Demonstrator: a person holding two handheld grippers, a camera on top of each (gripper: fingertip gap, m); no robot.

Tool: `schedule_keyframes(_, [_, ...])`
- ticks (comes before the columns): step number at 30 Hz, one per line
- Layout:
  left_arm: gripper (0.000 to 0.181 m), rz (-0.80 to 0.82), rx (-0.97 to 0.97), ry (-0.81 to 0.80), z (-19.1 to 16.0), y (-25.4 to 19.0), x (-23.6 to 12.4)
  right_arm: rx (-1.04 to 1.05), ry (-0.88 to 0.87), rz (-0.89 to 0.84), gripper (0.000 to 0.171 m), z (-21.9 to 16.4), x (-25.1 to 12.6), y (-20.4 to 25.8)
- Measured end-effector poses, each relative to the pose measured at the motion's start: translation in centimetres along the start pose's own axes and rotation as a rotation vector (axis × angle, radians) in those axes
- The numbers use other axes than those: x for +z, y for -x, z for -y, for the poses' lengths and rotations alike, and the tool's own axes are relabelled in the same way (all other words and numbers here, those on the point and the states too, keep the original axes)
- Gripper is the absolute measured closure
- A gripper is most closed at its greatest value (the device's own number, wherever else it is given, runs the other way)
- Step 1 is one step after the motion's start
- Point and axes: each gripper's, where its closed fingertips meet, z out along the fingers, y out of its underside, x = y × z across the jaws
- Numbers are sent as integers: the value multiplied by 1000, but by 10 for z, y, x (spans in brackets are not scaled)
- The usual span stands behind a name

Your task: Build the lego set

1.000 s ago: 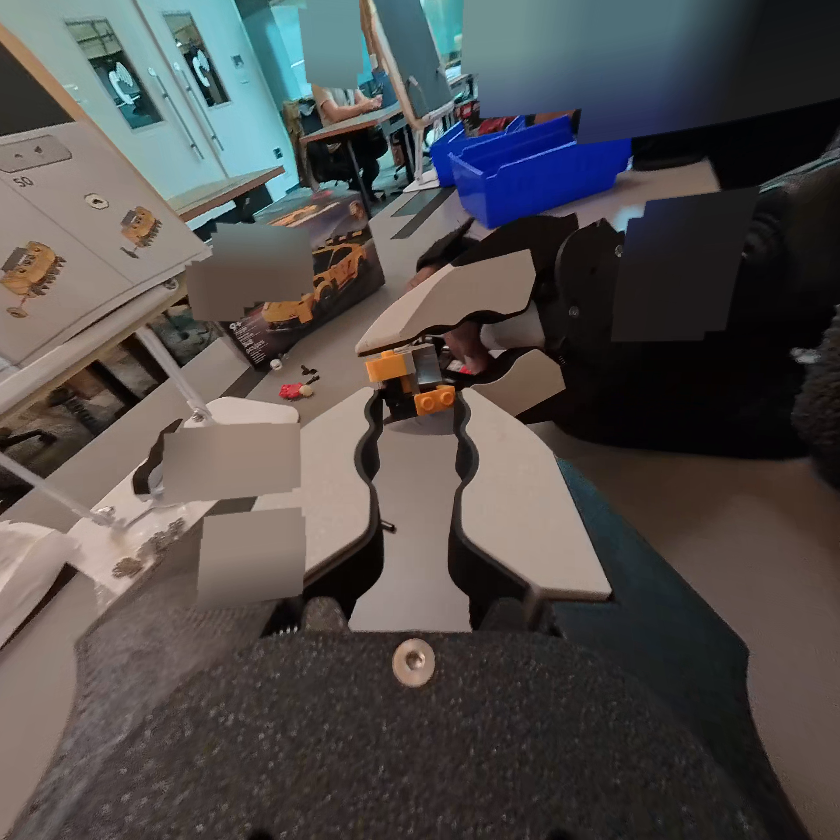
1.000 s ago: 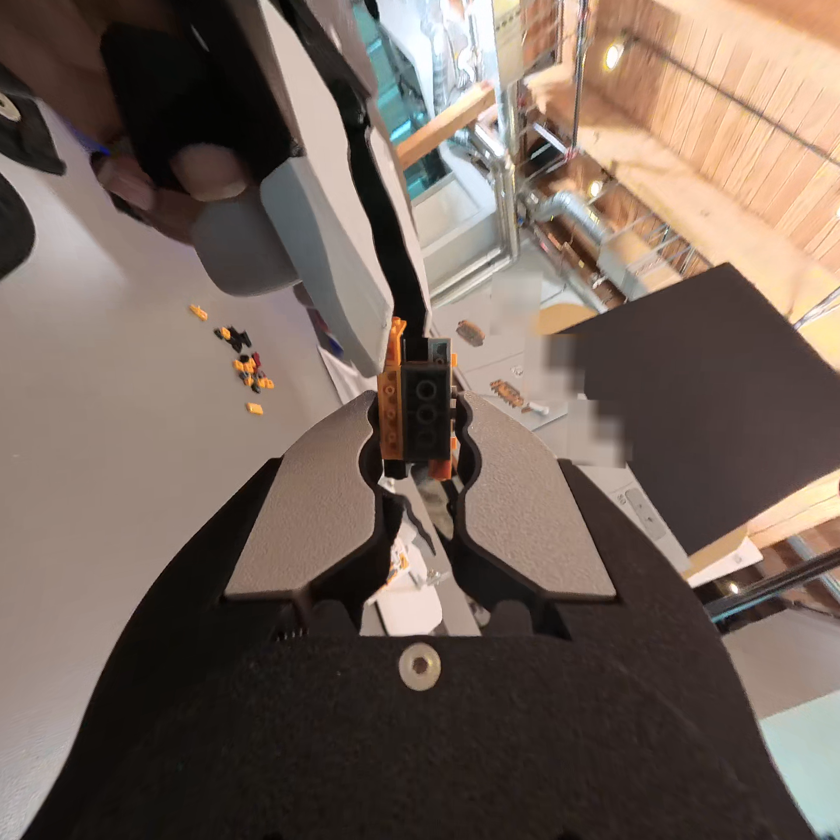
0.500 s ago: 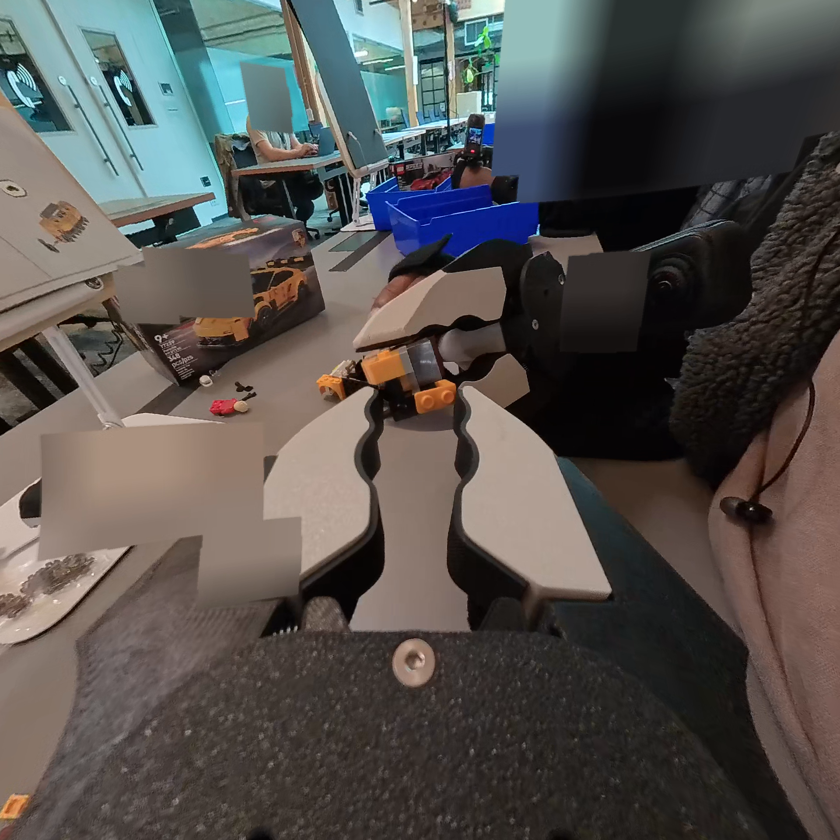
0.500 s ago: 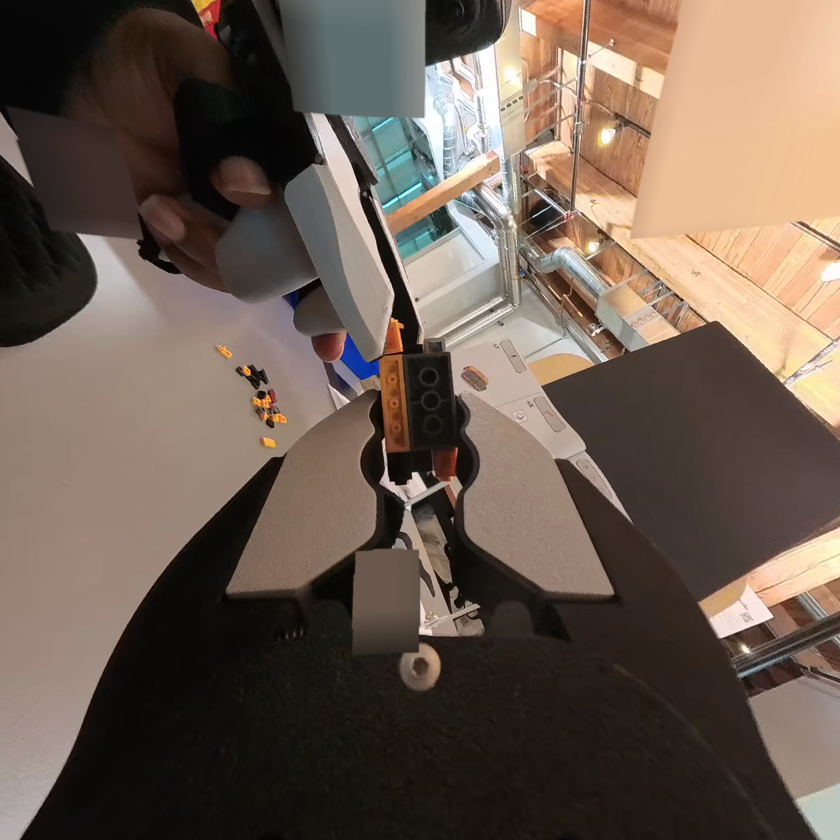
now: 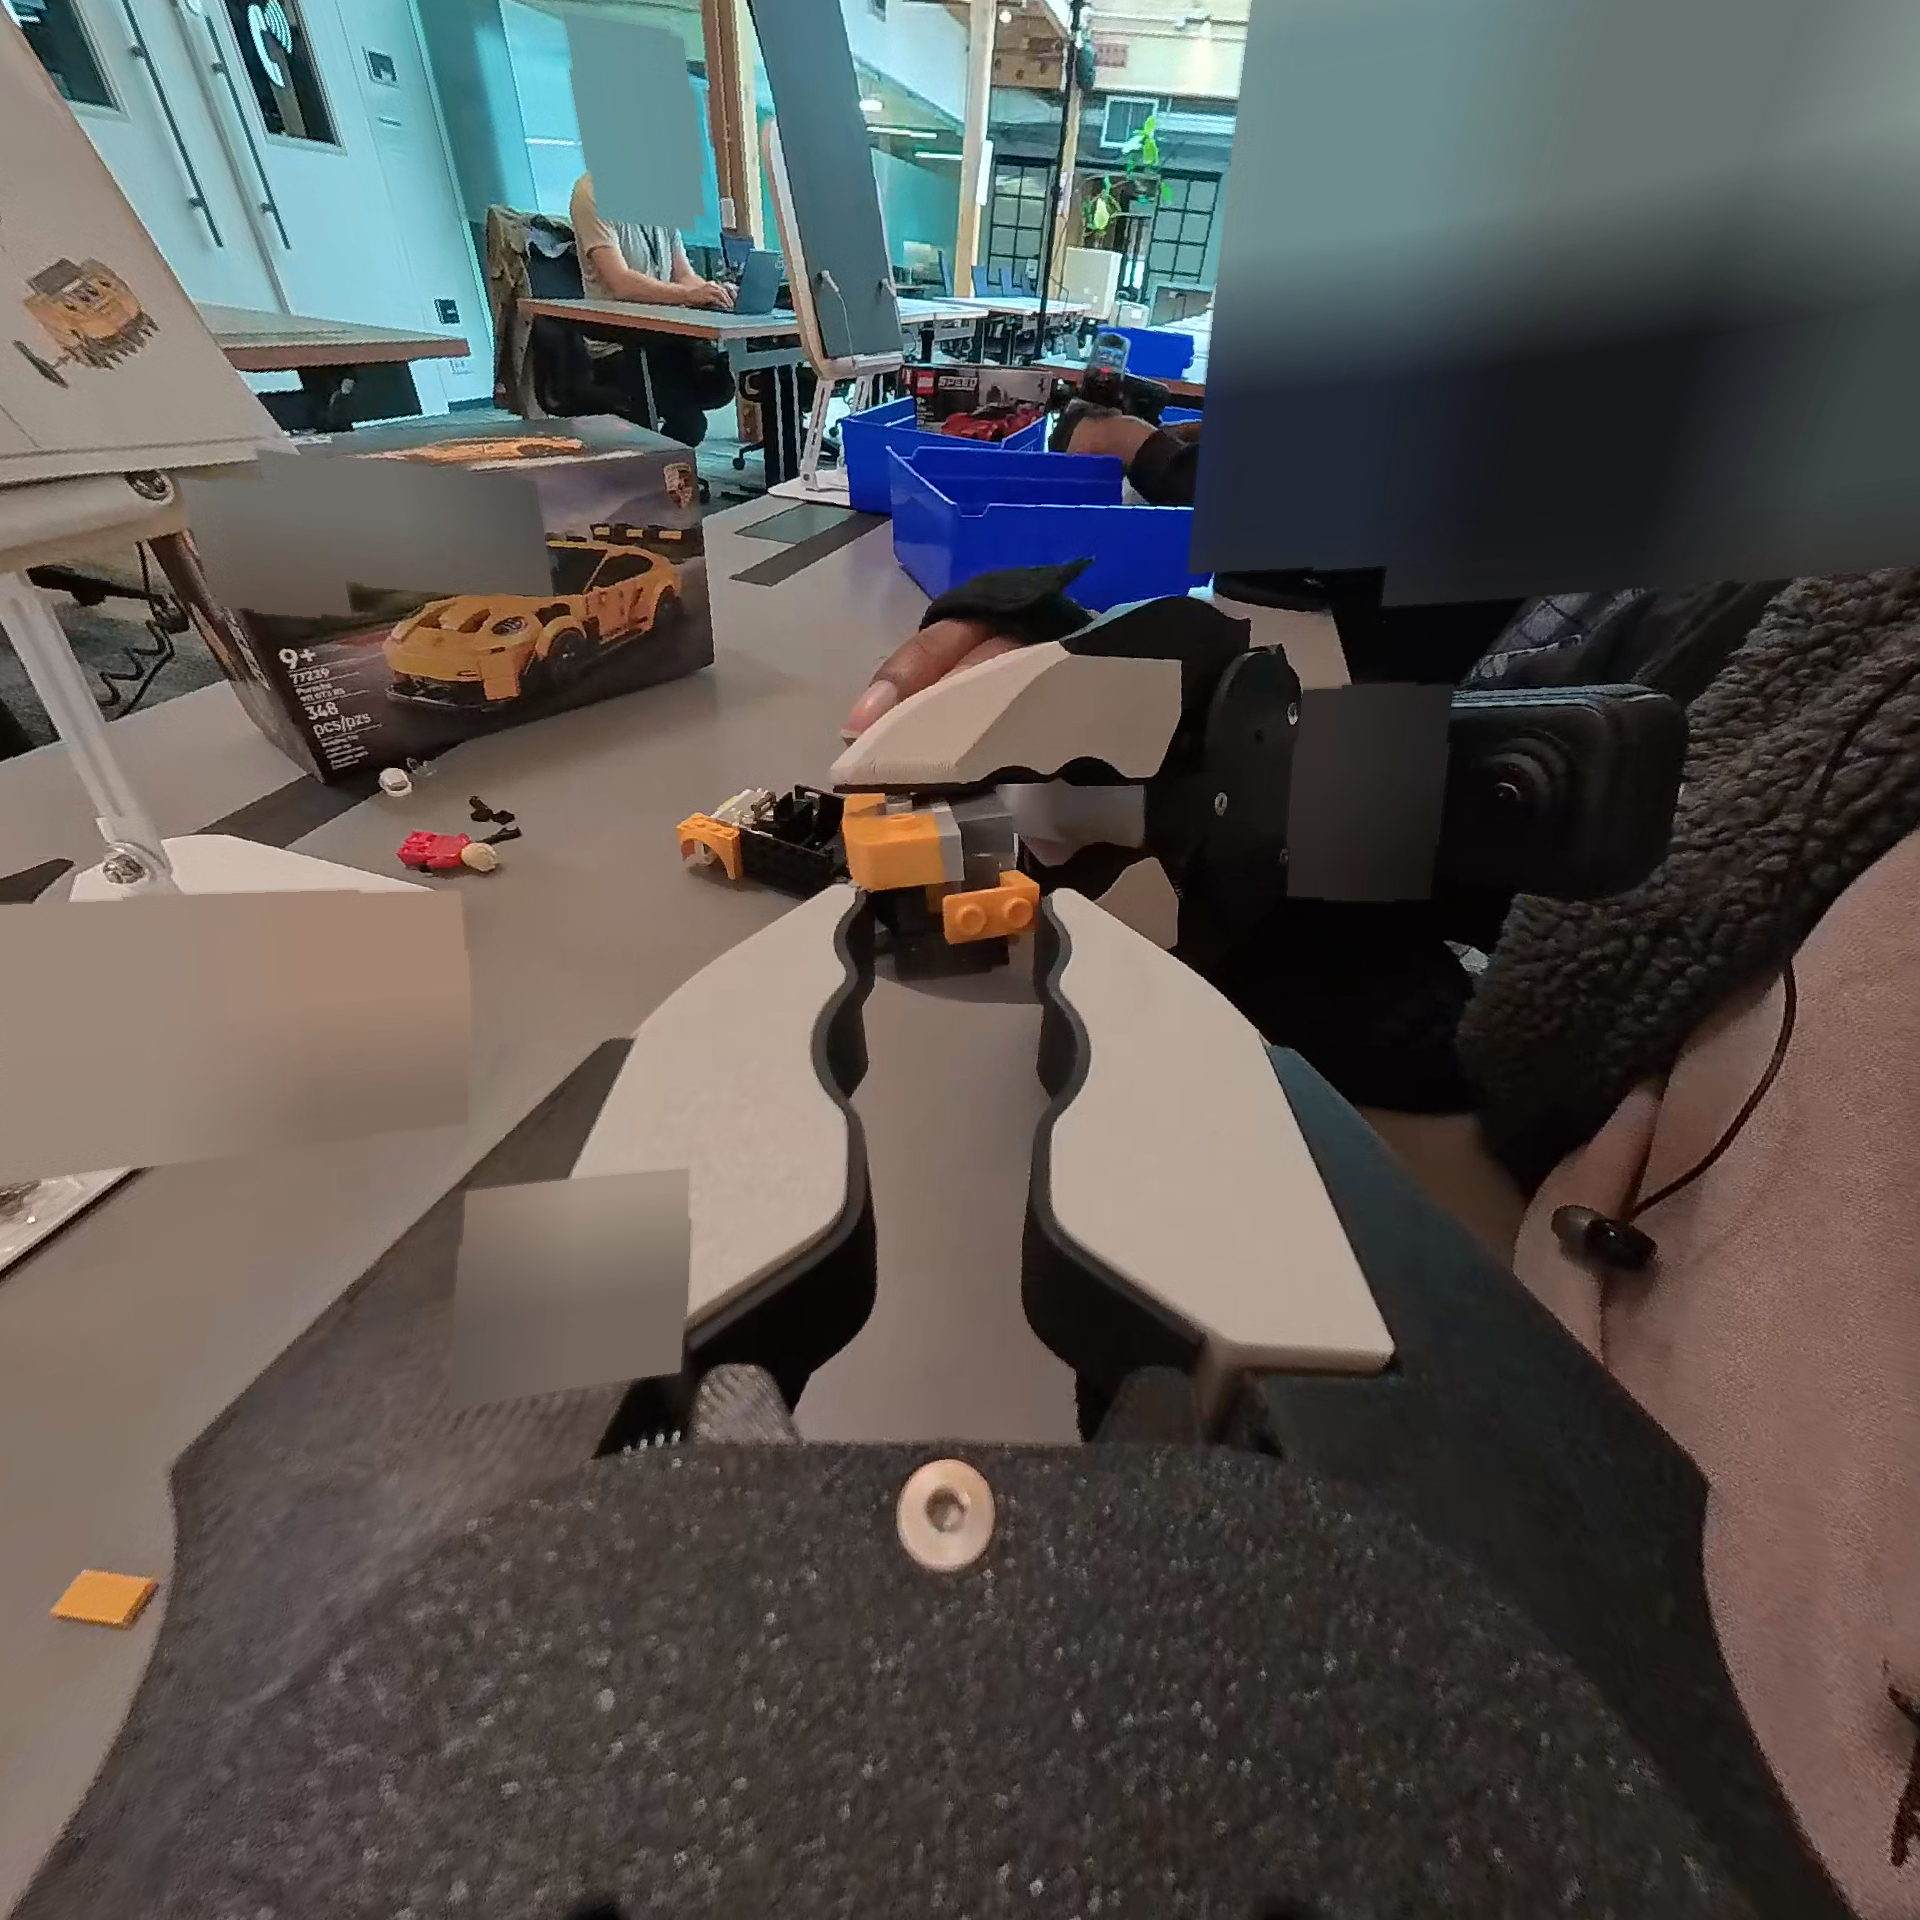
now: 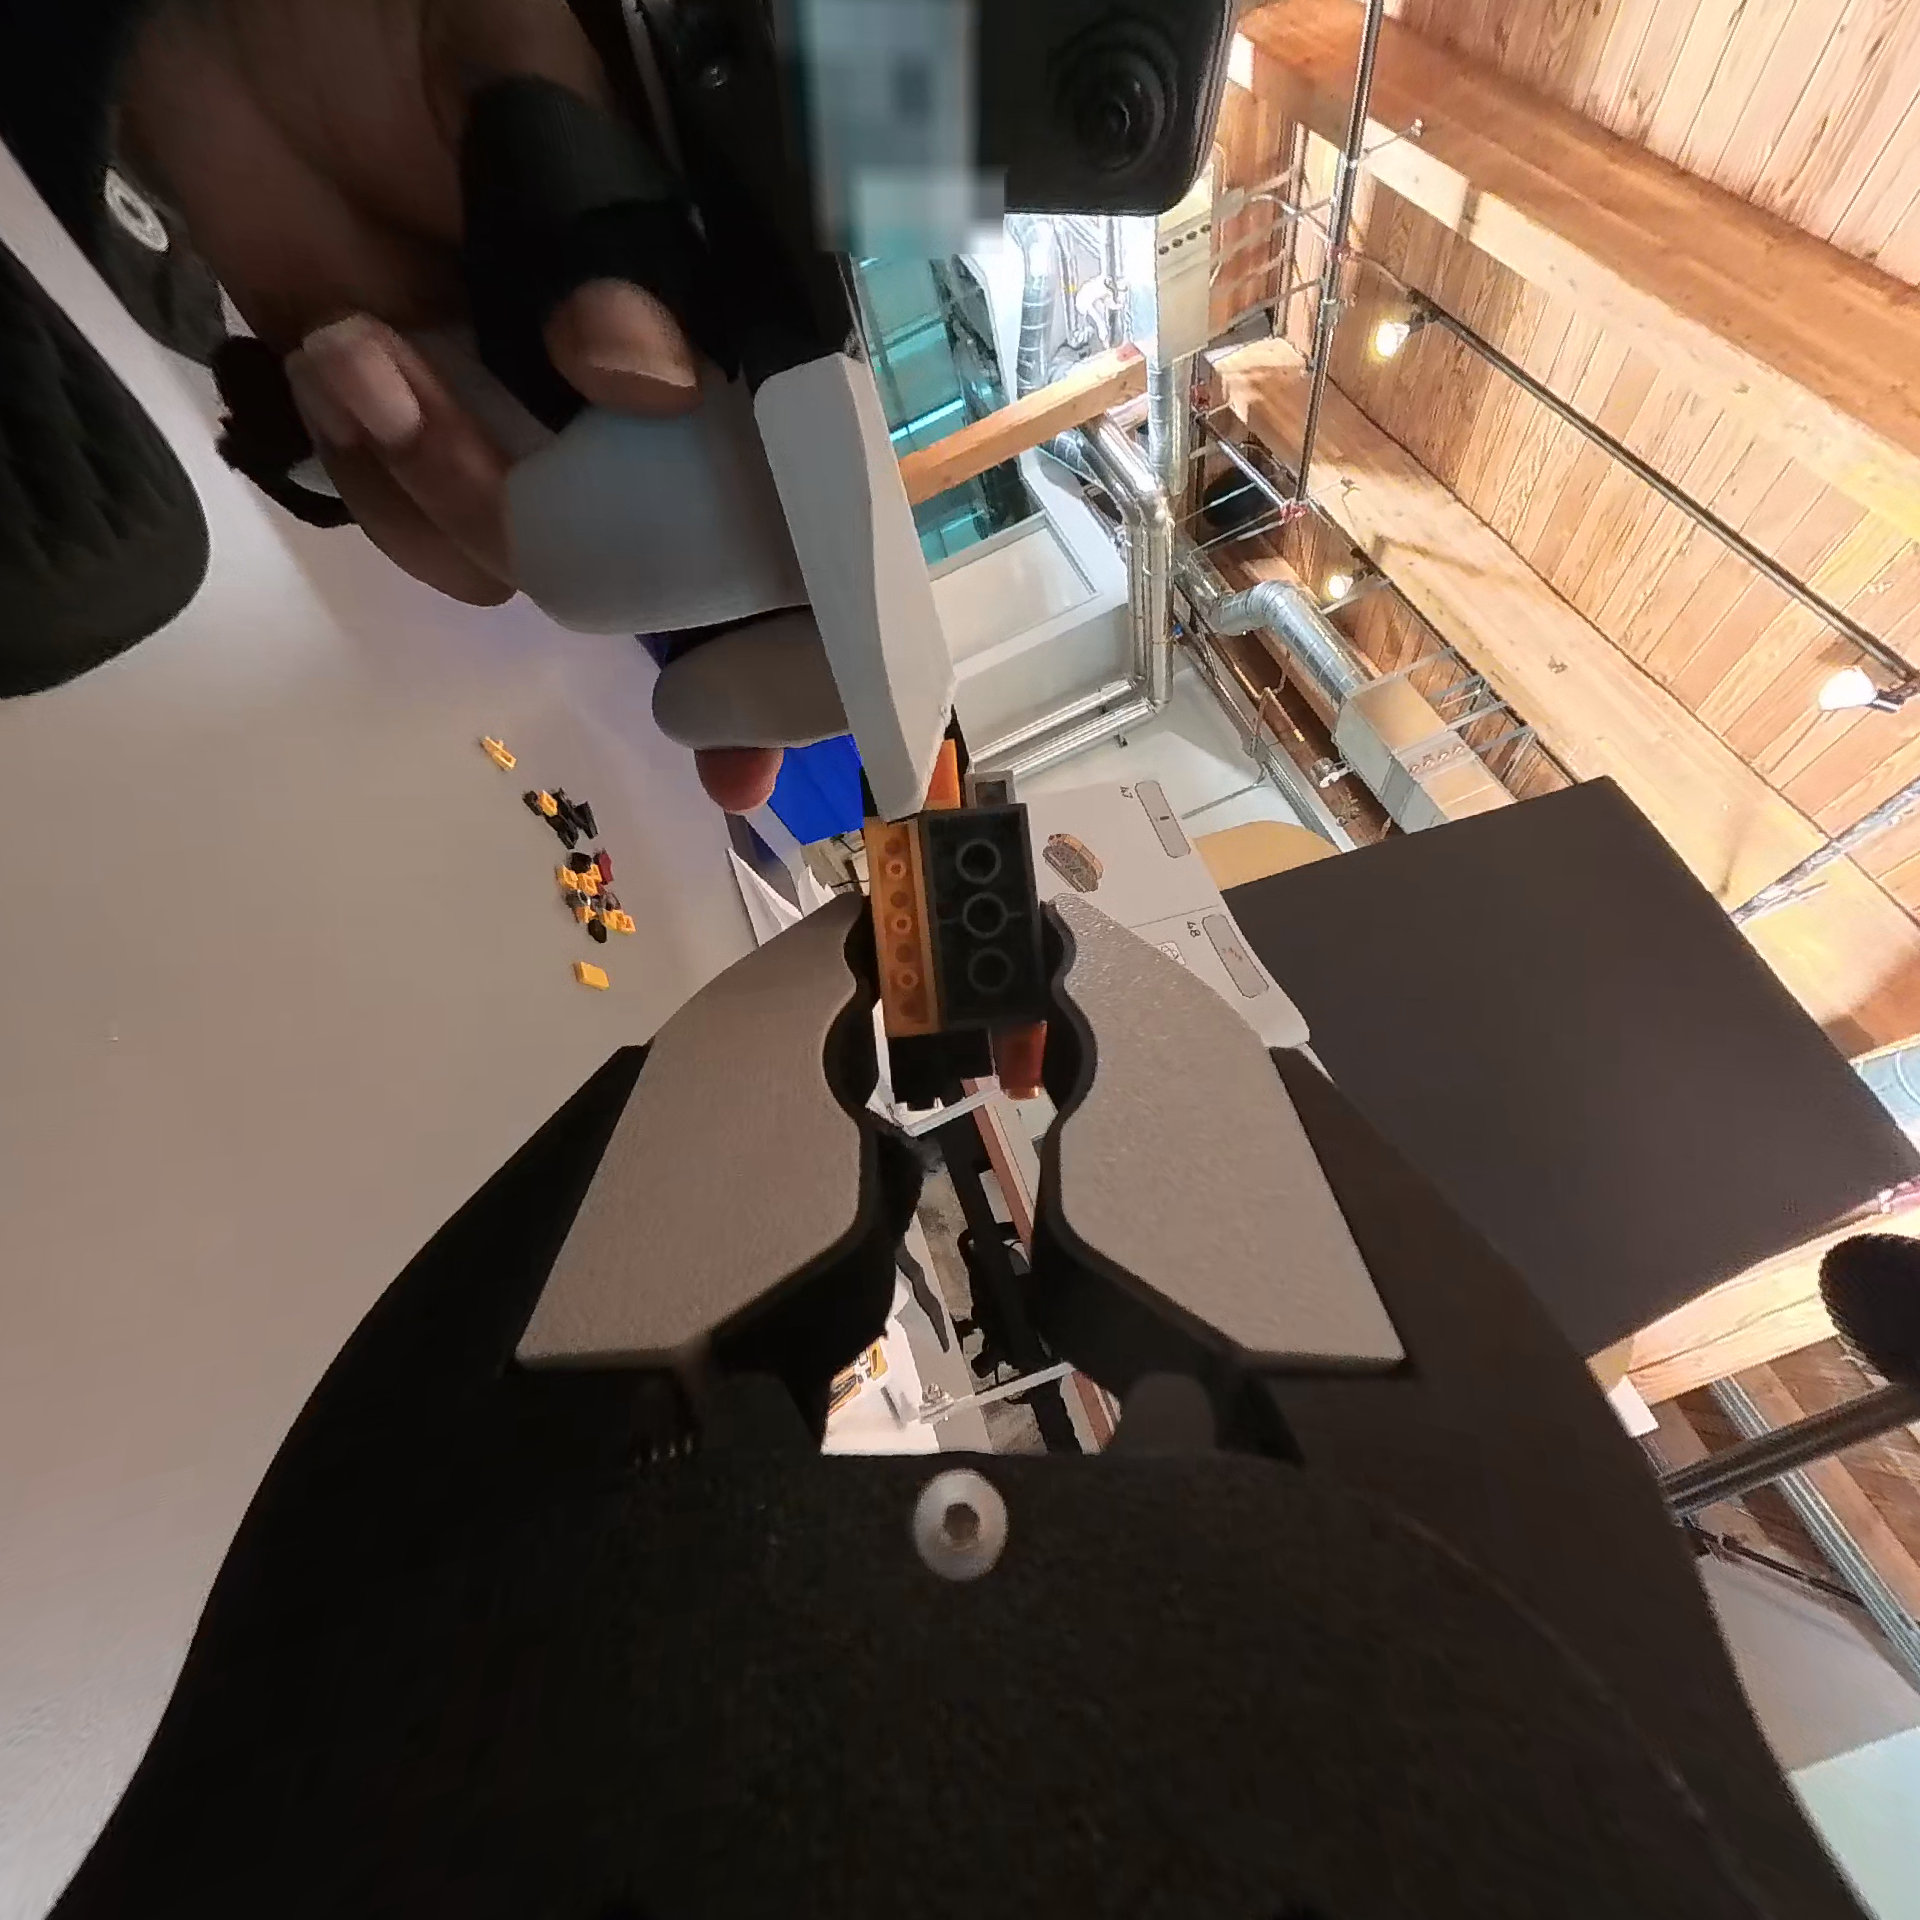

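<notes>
A small lego sub-assembly [image 5: 914,862] of orange, grey and black bricks is held above the grey table [image 5: 623,748]. My left gripper [image 5: 948,920] is shut on its lower black part. My right gripper [image 5: 935,805] comes in from the right and is shut on the same piece. In the right wrist view my right gripper [image 6: 961,935] grips the black and orange bricks [image 6: 966,925] by their sides. One left gripper finger [image 6: 862,582] reaches the piece from above. A second orange and black chunk [image 5: 758,842] lies on the table just behind.
A lego box [image 5: 468,592] and a red minifigure part [image 5: 447,850] lie at the left. Blue bins [image 5: 1018,520] stand behind. An instruction booklet [image 5: 94,312] sits on a stand at the left. Several loose small pieces [image 6: 582,873] lie on the table. An orange tile [image 5: 104,1595] lies near me. The tips of both grippers are at nearly the same place. About 20 centimetres separates my right fingertips from the orange tile [image 5: 104,1595].
Both grippers stay shut on the sub-assembly. The pair has swung round and come lower, so the box and the second chunk now show. The left gripper looms closer in the right wrist view.
</notes>
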Motion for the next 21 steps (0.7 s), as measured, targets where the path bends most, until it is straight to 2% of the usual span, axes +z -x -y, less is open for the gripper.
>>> schedule_keyframes(15, [149, 37, 67, 48, -1, 1, 1, 38, 14, 3, 143, -3, 1, 0])
schedule_keyframes(21, [148, 38, 76, -2, 5, -1, 1, 66, 11, -15, 143, -1, 1, -5])
